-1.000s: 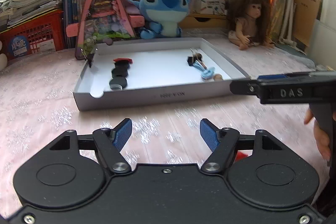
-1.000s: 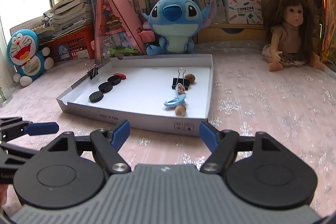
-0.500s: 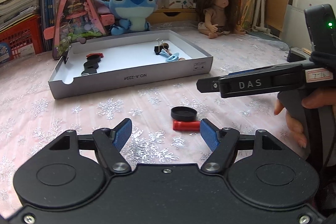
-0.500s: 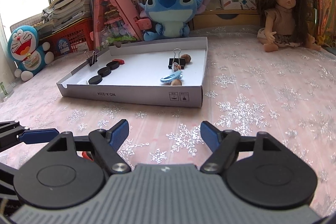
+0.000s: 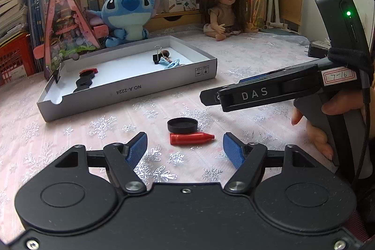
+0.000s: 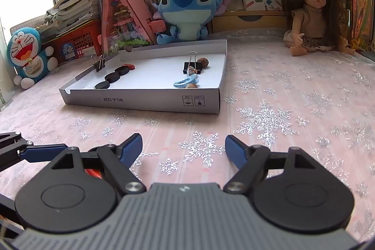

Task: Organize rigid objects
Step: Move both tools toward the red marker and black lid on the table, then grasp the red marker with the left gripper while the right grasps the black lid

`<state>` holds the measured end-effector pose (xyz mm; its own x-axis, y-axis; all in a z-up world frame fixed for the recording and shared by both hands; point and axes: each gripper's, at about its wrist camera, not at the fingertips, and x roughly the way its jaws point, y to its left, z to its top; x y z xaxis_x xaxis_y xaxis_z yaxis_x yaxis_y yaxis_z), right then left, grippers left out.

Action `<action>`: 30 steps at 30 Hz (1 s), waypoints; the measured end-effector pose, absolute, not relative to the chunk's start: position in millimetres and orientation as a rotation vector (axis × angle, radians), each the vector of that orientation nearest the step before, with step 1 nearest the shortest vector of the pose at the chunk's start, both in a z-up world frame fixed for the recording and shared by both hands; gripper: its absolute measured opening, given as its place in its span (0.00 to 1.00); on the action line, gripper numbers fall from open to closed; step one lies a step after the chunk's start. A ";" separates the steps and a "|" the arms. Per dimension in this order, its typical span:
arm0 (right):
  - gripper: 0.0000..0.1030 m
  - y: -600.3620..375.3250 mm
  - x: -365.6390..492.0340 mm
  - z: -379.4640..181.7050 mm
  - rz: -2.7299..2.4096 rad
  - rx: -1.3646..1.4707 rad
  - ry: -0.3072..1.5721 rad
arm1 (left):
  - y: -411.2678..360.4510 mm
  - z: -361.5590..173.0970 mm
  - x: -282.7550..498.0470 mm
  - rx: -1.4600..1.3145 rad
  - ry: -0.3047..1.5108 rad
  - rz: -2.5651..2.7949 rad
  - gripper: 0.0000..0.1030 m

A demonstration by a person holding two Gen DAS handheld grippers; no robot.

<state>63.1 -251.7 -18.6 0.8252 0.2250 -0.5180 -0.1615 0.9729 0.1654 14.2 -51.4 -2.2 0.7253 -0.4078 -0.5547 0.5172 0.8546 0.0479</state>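
Note:
A black round cap [image 5: 182, 125] and a red pointed cap [image 5: 191, 139] lie side by side on the pink snowflake cloth, just ahead of my open, empty left gripper [image 5: 184, 148]. Behind them a shallow grey box [image 5: 131, 91] holds black discs [image 5: 84, 82], a black binder clip [image 5: 157, 57] and a blue clip [image 5: 172, 63]. My right gripper [image 6: 184, 149] is open and empty above bare cloth; in the left wrist view it shows side-on [image 5: 269, 91]. The box [image 6: 150, 102] also shows in the right wrist view, and a bit of the red cap [image 6: 92, 172] behind the right gripper's left finger.
A Stitch plush [image 5: 127, 13], a pink triangular toy house [image 5: 68, 27], a doll [image 5: 225, 9] and rows of books stand behind the box. A Doraemon toy [image 6: 27, 55] and a red crate [image 6: 75, 43] stand at the far left.
Both grippers have pulled back from the box and tilted, bringing the black cap and the red cap into the left wrist view. Both stay open.

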 end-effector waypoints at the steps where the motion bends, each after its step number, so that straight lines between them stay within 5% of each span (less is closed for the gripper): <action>1: 0.84 -252.0 62.9 -18.5 0.206 0.119 0.561 | -52.5 -2.8 14.8 0.206 0.561 -0.516 0.66; 15: 0.85 -252.8 63.7 -19.8 0.210 0.130 0.563 | -57.7 -10.3 21.2 0.197 0.567 -0.526 0.41; 30: 0.85 -250.8 60.6 -20.0 0.231 0.109 0.552 | -46.0 -6.8 18.2 0.157 0.577 -0.496 0.41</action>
